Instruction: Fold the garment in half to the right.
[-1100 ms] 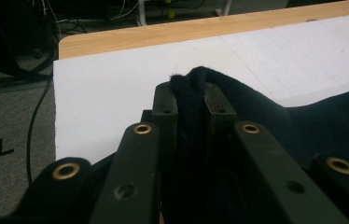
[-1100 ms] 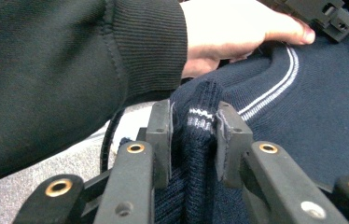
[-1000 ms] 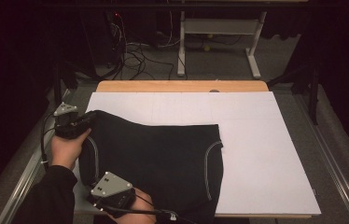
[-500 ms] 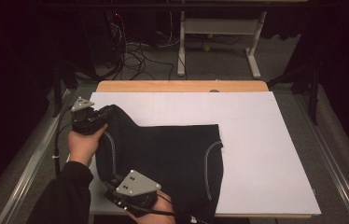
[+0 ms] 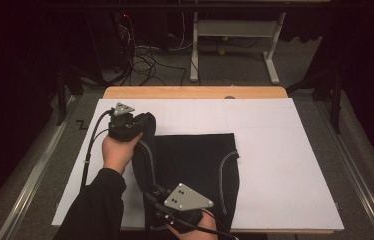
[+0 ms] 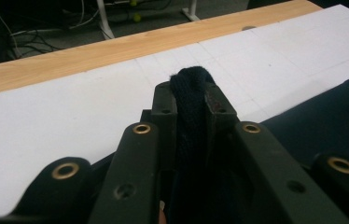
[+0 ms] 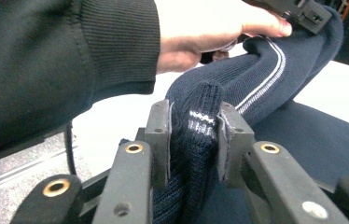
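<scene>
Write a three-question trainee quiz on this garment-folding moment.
1. True or false: the left gripper is shut on the dark garment.
2. What runs along the fabric pinched by the right gripper? A) a zip B) a pale stripe C) buttons
3. What does the garment lie on?

Key: 1 true. 2 B. 3 the white board on the wooden table.
</scene>
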